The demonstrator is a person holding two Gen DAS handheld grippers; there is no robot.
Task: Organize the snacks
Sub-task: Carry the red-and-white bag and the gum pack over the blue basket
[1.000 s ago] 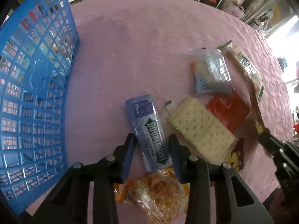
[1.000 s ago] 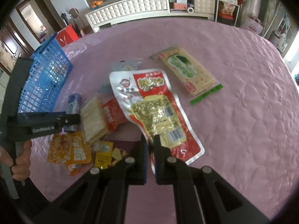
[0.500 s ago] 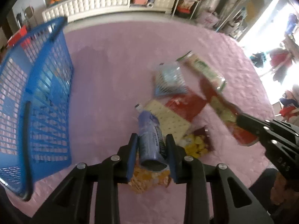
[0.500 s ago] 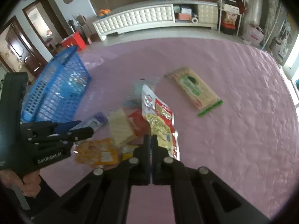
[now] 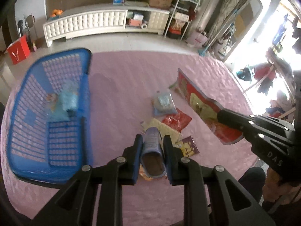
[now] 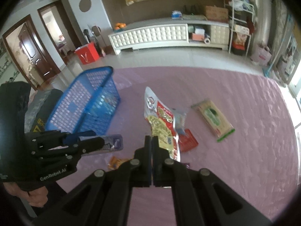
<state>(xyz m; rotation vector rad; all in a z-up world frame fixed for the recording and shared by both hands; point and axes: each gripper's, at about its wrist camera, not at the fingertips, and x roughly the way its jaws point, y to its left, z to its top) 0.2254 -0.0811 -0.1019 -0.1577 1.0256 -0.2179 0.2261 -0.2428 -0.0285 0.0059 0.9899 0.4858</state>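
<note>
Above the table, my left gripper (image 5: 152,155) clamps the gum pack (image 5: 152,151), right gripper (image 6: 152,148) pinches the red pouch (image 6: 161,120); carry both level over the blue basket (image 5: 18,101) before letting go.

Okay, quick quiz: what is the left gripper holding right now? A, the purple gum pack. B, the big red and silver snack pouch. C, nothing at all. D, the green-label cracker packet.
A: the left gripper has its jaws clamped on the purple gum pack, lifted off the pink tablecloth; the right gripper holds the red and silver pouch.
</note>
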